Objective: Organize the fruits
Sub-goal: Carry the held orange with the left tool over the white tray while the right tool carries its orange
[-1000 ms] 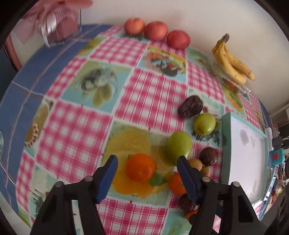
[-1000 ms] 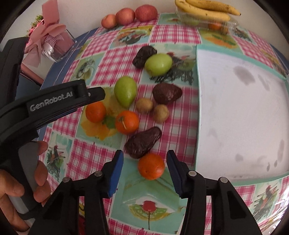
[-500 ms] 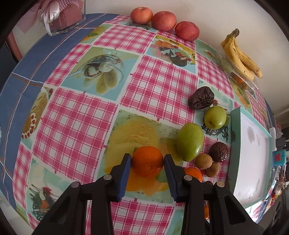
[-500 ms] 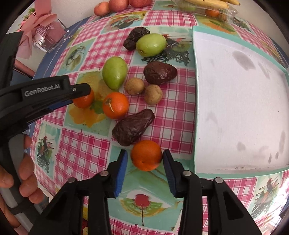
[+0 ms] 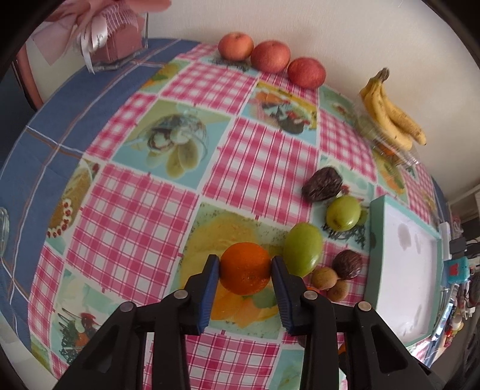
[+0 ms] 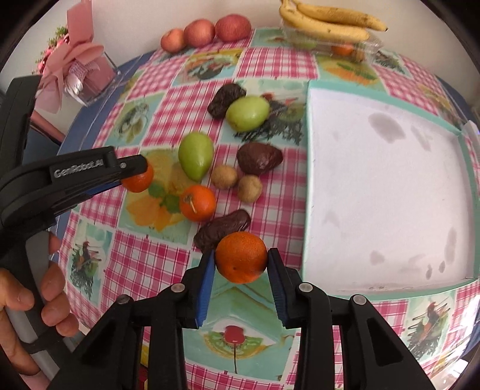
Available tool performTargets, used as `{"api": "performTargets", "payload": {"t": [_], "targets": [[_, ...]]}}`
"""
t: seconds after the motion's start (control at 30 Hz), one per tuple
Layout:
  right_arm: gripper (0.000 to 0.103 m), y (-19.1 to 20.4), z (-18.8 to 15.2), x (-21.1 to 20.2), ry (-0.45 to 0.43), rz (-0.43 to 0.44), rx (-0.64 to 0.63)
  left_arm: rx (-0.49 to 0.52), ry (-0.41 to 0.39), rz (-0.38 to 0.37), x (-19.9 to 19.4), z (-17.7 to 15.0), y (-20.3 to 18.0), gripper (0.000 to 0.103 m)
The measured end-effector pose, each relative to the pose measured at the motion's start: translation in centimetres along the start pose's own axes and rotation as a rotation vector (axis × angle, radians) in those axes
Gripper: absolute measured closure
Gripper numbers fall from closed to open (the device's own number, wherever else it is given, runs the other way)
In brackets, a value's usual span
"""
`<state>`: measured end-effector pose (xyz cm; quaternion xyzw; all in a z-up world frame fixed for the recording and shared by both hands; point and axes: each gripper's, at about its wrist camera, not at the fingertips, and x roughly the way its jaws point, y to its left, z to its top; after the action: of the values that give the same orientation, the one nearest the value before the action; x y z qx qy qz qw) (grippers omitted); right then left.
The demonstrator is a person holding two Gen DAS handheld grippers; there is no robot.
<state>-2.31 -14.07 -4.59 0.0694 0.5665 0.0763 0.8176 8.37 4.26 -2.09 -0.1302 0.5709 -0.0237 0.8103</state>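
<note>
A: Logging item 1 — left gripper (image 5: 245, 268), pads clamped on an orange (image 5: 245, 268), one pad each side at the widest part. Fruit looks just clear of the tablecloth (image 5: 141, 207), tho I can't tell for sure whether it's touching.

B: Item 2?

A: Right gripper (image 6: 241, 262), same story: jaws closed round a second orange (image 6: 241, 261), centred between the pads, near the front-left corner of the tray (image 6: 309, 180). Tray is white inside, teal rim, nothing in it.

B: Loose stock on the cloth?

A: Third orange (image 6: 198, 202) w/ stem, two green fruits (image 6: 196, 158) (image 6: 247, 113), dark wrinkled ones (image 6: 259, 158) (image 6: 222, 229) (image 6: 226, 99), two small brown ones (image 6: 224, 177) (image 6: 249, 188). Apples (image 6: 205, 31) and bananas (image 6: 327, 22) by the far wall, well apart.

B: Advice for the carry?

A: My judgement only: the tray is the likely drop spot. Lift both straight up first — the right orange sits just beside a dark fruit, the left one just beside a green one, so a sideways drag could roll the neighbours. Hold squeeze steady; round skin slips if pads ease. Clear the rim, set down low inside, oranges together in one corner, then release. Right goes first since it's nearer; left follows so the arms don't cross.
</note>
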Motion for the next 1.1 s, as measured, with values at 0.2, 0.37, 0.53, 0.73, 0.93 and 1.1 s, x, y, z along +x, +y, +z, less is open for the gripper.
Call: {"api": "performTargets", "payload": {"t": [0.2, 0.37, 0.53, 0.73, 0.93, 1.1], "targets": [[0.066, -0.9, 0.5, -1.8, -0.058, -0.020, 0.024, 0.021, -0.070, -0.021, -2.5, 0.5, -0.8, 0.065], [0.066, -2.9, 1.0, -2.6, -0.088, -0.039, 0.081, 0.054, -0.109, -0.036, -3.7, 0.4, -2.0, 0.065], [0.066, -6.3, 1.4, -3.5, -0.114, -0.077, 0.174, 0.102, -0.122, -0.049, -4.4, -0.3, -3.6, 0.065], [0.066, -11.6, 1.5, -4.6, -0.138, -0.183, 0.308, 0.159, -0.110, -0.068, -4.4, -1.1, -5.8, 0.065], [0.066, -15.7, 1.2, -5.9, -0.166, -0.223, 0.404, 0.212, -0.093, -0.101, -4.3, -1.8, -8.3, 0.065], [0.066, -17.7, 1.5, -6.8, -0.207, -0.235, 0.438, 0.261, -0.077, -0.138, -4.3, -2.3, -11.0, 0.065]]}}
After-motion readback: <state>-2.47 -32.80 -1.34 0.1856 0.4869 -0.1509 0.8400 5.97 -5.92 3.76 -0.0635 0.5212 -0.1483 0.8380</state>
